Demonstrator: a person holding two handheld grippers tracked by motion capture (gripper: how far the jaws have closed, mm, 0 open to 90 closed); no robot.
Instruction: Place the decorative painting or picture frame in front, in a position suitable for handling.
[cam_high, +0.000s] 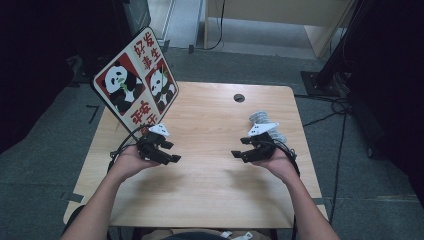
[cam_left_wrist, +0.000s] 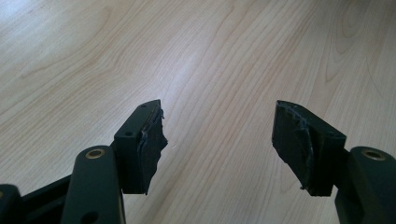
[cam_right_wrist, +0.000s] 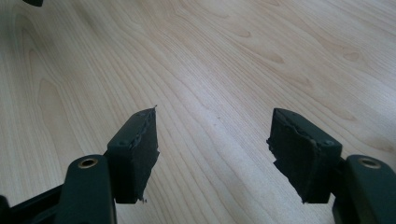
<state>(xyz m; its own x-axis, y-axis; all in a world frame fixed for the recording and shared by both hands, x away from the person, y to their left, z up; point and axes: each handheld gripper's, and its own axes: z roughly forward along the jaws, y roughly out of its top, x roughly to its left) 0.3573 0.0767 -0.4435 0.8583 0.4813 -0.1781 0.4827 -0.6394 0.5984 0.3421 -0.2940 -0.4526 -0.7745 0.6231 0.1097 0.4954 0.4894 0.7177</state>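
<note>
Over the light wooden table (cam_high: 215, 175) a person's hands hold two black grippers, both pointing inward at the bare middle. My left gripper (cam_high: 172, 152) is left of centre and open. In the left gripper view its tips (cam_left_wrist: 217, 116) stand wide apart, with only wood grain between them. My right gripper (cam_high: 239, 148) faces it from right of centre, also open. In the right gripper view it (cam_right_wrist: 215, 121) holds nothing, and its torn black pads (cam_right_wrist: 299, 149) are apart.
A red, black and white panda sign (cam_high: 136, 77) leans over the table's back left corner, just behind my left gripper. A pale coiled object (cam_high: 261, 118) lies behind my right gripper. A round cable hole (cam_high: 239, 98) is near the far edge.
</note>
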